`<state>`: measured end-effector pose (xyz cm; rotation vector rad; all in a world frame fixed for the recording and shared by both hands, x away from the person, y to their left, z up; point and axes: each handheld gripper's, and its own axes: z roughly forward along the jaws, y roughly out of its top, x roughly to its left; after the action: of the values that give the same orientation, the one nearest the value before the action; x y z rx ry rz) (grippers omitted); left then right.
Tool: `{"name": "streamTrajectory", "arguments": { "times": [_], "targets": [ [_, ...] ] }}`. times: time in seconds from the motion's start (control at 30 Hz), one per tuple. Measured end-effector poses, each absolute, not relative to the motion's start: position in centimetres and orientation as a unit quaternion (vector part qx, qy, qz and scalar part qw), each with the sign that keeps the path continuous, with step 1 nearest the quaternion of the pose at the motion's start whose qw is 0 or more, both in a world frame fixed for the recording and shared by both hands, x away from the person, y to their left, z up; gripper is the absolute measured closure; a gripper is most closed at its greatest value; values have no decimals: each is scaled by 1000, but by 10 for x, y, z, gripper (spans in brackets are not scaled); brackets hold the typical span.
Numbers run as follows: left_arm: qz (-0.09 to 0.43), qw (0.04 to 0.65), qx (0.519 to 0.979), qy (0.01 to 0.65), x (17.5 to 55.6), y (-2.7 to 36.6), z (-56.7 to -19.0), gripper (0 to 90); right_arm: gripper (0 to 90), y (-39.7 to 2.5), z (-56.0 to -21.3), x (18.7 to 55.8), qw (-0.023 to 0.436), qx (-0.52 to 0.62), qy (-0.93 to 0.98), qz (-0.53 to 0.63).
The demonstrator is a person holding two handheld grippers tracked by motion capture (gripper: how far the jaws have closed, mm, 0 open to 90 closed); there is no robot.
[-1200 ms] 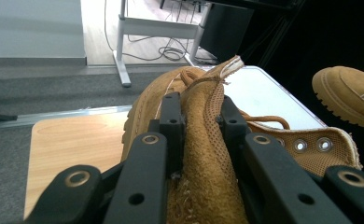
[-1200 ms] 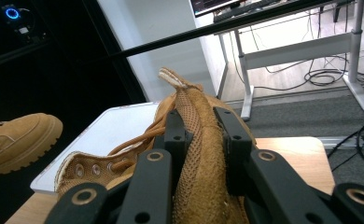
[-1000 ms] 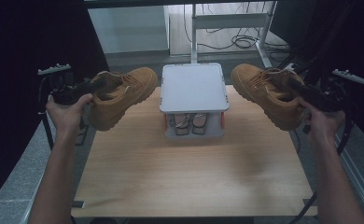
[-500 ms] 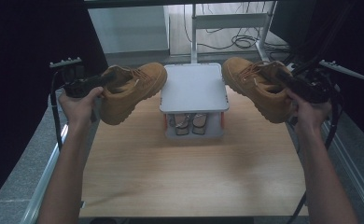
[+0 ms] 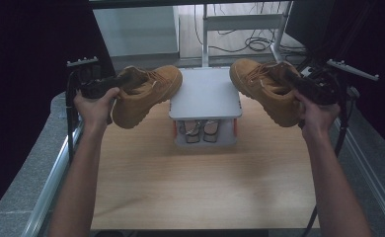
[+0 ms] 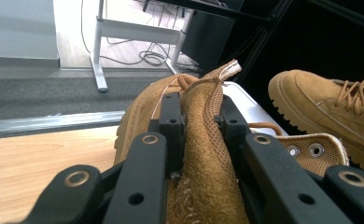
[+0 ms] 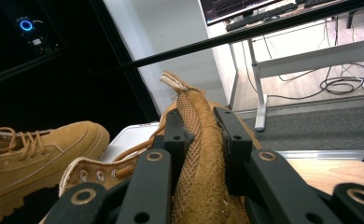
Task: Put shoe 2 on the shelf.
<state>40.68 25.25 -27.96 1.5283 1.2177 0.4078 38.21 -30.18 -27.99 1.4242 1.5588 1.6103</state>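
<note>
Tan suede fills both our grips; our left gripper point(image 5: 112, 83) clamps the left boot point(image 5: 146, 94) by its heel collar at ten o'clock; our right gripper point(image 5: 295, 83) pinches the right boot point(image 5: 267, 89) at two o'clock; both hang above the counter point(image 5: 200, 187), flanking the grey rack point(image 5: 205, 98).

Tan suede boot point(image 6: 203, 154) between black jaws, mesh-lined; second tan boot point(image 5: 267, 89); grey rack point(image 5: 205, 94); pale wood table point(image 5: 200, 182).

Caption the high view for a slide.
Each gripper lifts a tan boot beside the white shoe rack.
</note>
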Motion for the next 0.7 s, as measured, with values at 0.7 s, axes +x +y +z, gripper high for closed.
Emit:
{"name": "streamTrajectory", "arguments": {
  "times": [0.7],
  "targets": [
    [150, 560, 626, 521, 437, 203, -277, 758, 760, -240, -281, 418, 220, 542, 551, 596]
  ]
}}
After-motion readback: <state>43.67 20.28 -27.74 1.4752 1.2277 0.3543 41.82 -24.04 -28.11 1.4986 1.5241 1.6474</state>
